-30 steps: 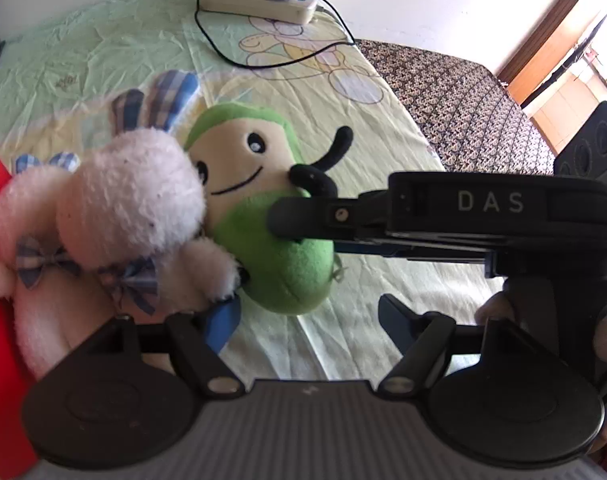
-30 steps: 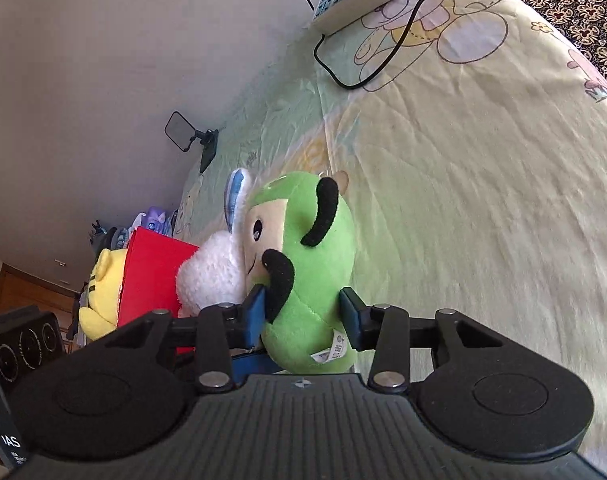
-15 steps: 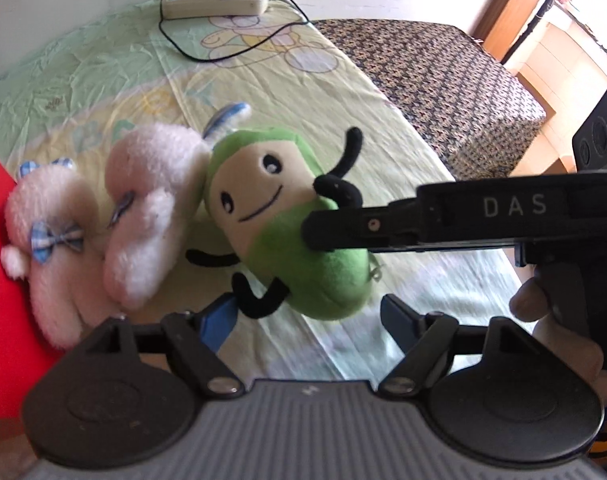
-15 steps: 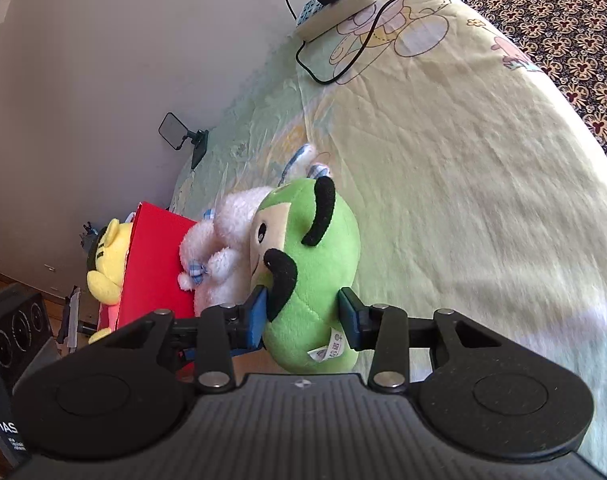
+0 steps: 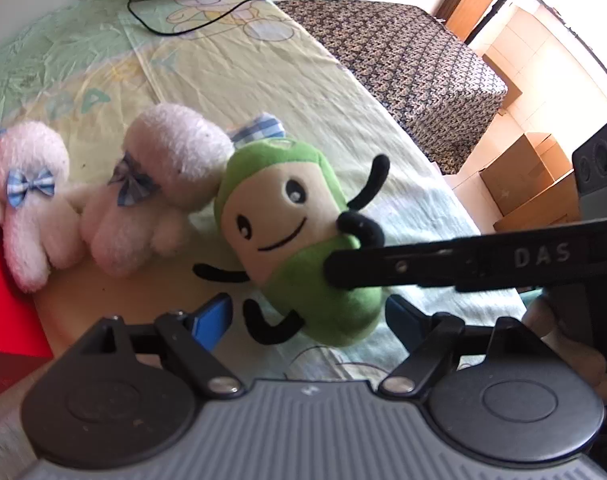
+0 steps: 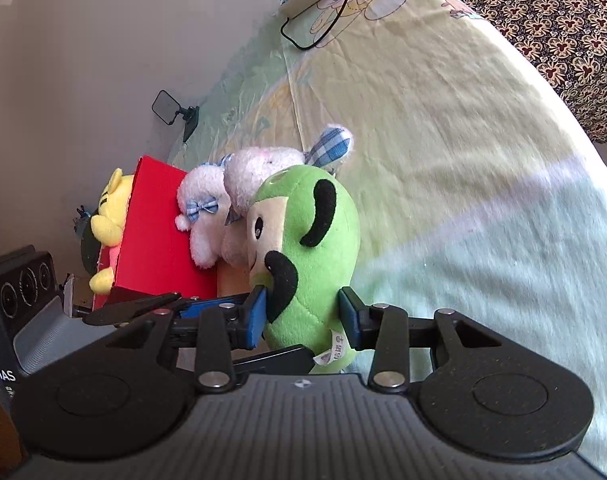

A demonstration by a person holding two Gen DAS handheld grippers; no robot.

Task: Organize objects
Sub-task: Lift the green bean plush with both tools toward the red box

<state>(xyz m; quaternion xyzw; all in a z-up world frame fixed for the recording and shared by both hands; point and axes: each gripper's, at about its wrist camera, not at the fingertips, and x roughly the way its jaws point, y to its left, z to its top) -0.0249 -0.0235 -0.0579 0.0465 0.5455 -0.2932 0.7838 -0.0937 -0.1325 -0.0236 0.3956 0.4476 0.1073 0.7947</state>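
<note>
- Since a second ago, your right gripper [image 6: 301, 316] has lifted the green plush [image 6: 307, 256] away from the fuzzy white bunnies [image 5: 103, 196].
- Left gripper [image 5: 307, 320]: blue-padded jaws wide, nothing held.
- Right jaws pinch its soft, rounded belly above the creased bedsheet [image 6: 443, 128].

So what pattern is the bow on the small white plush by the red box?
Blue and white checks on the bow; it shows best in the left wrist view.

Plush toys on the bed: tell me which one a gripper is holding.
The green plush, clamped by the right gripper. Both white bunnies lie untouched, and the yellow plush sits behind the red box.
</note>
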